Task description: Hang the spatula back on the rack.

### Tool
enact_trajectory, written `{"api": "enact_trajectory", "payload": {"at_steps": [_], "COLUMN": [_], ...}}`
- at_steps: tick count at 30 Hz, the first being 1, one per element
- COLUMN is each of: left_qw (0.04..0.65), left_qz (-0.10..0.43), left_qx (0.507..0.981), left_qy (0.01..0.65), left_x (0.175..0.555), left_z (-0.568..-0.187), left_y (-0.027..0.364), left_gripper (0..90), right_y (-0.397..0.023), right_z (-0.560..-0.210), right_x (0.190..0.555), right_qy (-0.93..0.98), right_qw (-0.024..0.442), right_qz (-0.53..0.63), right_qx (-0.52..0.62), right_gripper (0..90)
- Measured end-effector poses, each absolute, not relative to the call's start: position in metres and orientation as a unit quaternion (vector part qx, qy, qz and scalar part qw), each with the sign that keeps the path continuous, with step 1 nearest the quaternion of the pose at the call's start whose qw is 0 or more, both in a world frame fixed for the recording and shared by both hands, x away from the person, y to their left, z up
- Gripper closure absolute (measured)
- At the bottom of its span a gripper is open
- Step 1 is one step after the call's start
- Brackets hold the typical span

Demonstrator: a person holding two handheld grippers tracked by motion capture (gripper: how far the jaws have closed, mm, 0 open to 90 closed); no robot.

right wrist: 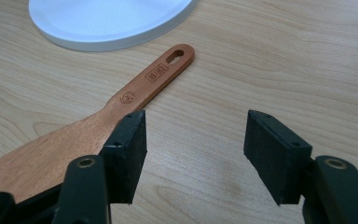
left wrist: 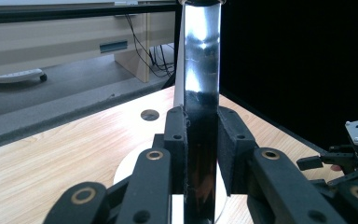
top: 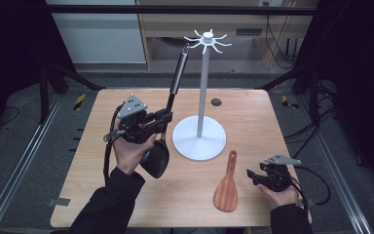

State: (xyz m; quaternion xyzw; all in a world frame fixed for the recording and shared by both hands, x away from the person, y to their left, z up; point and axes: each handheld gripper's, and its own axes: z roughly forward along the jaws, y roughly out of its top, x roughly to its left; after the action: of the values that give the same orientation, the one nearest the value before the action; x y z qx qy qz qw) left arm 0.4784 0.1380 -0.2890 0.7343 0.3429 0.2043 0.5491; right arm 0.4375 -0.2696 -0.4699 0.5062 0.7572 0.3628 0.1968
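The left gripper (top: 161, 117) is clamping the dark handle of a black ladle (top: 171, 92), its jaws pressing both sides of the shaft, and it is holding the utensil nearly upright with the bowl hanging low by the person's left hand (top: 132, 152) and the handle tip reaching up toward the white hook rack (top: 205, 41) atop its pole. The tip is sitting right at one of the outer hooks (whether the hanging loop is actually over the hook is too small to tell). If the loop is only brushing the hook and the gripper is letting go now, the ladle would probably be dropping onto the desk (top: 102, 146) or toppling against the pole. The shaft looks glossy in the left gripper view, so it may also be slipping or twisting in the pads while being lifted. A sideways push at the top could be tipping the rack, since its round white base (top: 198, 141) is merely standing on the desk.

The right gripper (top: 254, 176) is resting low at the near right with its jaws apart and nothing between them, just beside the wooden spatula (top: 227, 187), which is lying flat on the desk near the base. A careless closing there would likely be nudging the spatula's blade rather than seizing its handle.
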Motion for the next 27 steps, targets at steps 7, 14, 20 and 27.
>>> {"api": "enact_trajectory", "payload": {"at_steps": [7, 14, 20, 27], "left_qw": [0.545, 0.543, 0.543, 0.546], "left_qz": [0.204, 0.197, 0.191, 0.183], "left_qx": [0.736, 0.738, 0.741, 0.741], "left_qy": [0.347, 0.348, 0.346, 0.345], "left_x": [0.485, 0.492, 0.496, 0.500], "left_z": [-0.288, -0.291, -0.294, -0.298], "left_y": [0.134, 0.131, 0.127, 0.123], "left_gripper": [74.6, 74.6, 74.6, 74.5], "right_y": [-0.270, -0.270, -0.270, -0.270], "right_z": [-0.470, -0.470, -0.470, -0.470], "right_x": [0.437, 0.438, 0.438, 0.438], "right_qy": [0.758, 0.758, 0.758, 0.758], "right_qw": [0.198, 0.196, 0.196, 0.197], "right_qz": [0.363, 0.363, 0.364, 0.363], "right_qx": [0.505, 0.505, 0.505, 0.504], "right_gripper": [39.4, 39.4, 39.4, 39.4]}}
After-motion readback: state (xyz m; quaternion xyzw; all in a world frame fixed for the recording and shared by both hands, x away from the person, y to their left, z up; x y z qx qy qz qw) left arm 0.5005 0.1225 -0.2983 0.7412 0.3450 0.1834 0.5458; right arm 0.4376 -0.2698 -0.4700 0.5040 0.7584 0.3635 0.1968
